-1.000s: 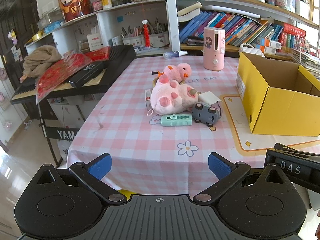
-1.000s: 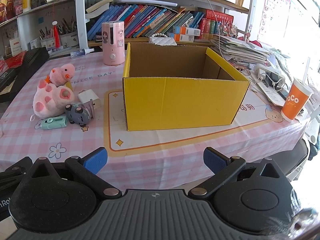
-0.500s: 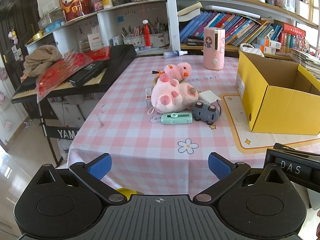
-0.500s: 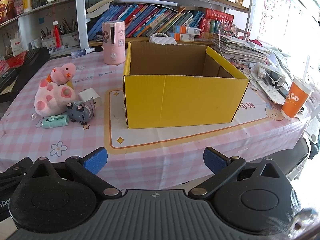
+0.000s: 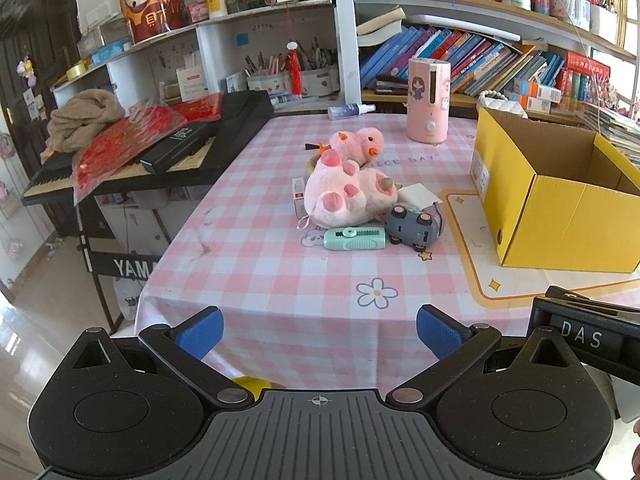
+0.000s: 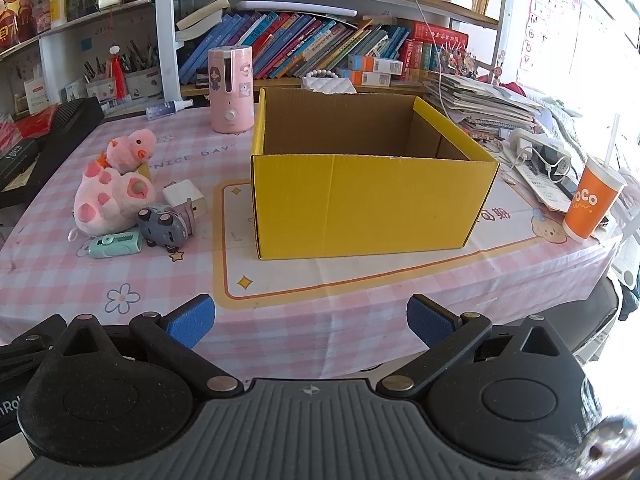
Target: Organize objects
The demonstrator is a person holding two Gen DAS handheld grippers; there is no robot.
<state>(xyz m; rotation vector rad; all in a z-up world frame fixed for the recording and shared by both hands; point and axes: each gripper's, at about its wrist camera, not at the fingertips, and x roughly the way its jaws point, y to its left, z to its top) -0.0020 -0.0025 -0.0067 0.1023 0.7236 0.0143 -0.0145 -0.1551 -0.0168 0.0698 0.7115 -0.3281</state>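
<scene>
Pink plush toys [image 5: 348, 194], two, beside one yellow box [image 6: 372, 200]; both tongs wide open, empty.

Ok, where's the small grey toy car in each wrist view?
Left wrist: small grey toy car right of centre, beside the mint-green gadget.
Right wrist: car at middle left.
Shared landmark: open yellow cardboard box, to the car's right in both.

Bright daylight, right-side glare, fisheye-warped edges.

White bookshelves [image 5: 344, 40], pink checked table [image 5: 256, 264], glossy floor [image 5: 24, 320], bright window [image 6: 616, 8]
</scene>
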